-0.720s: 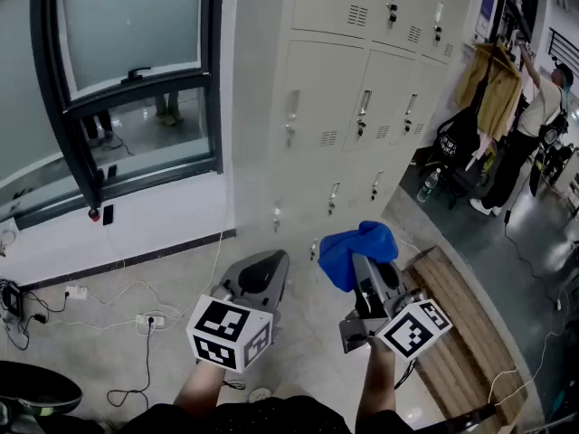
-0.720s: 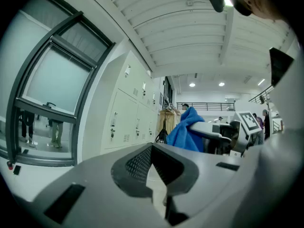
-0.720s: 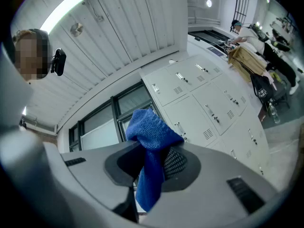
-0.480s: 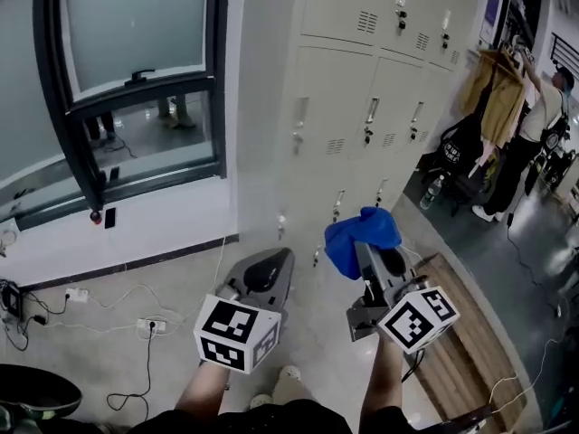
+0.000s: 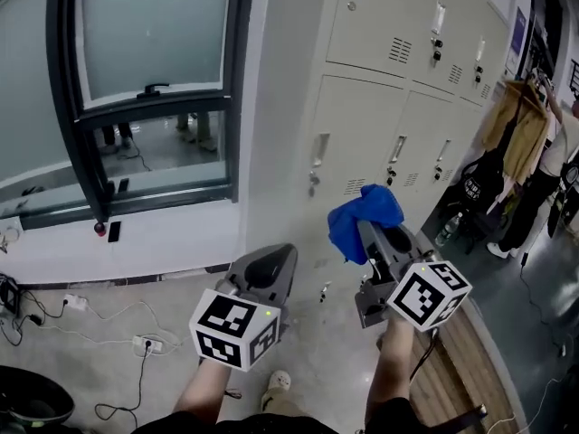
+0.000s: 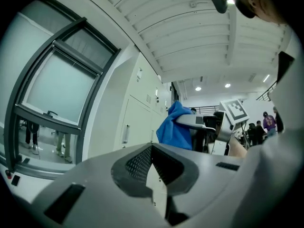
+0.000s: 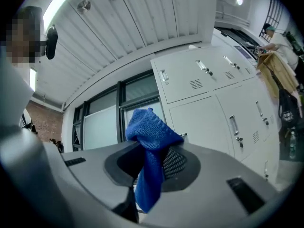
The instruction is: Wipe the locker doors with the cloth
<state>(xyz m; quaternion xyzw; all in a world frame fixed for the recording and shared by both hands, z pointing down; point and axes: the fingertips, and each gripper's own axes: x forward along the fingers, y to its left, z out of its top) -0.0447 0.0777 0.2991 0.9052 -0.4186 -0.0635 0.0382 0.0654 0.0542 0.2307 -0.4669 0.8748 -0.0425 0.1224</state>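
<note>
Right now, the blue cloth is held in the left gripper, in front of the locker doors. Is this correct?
Not quite. The blue cloth is held in the right gripper, not the left; the right gripper view shows it pinched between the jaws. It is in front of the locker doors, as you say.

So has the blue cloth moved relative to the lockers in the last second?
Yes. The blue cloth has risen against the lockers: earlier it sat below the bottom-row handles, now its top nearly reaches the middle-row handles.

Left gripper (image 5: 277,259) closed, right gripper (image 5: 371,236) clamping cloth (image 5: 359,216)
</note>
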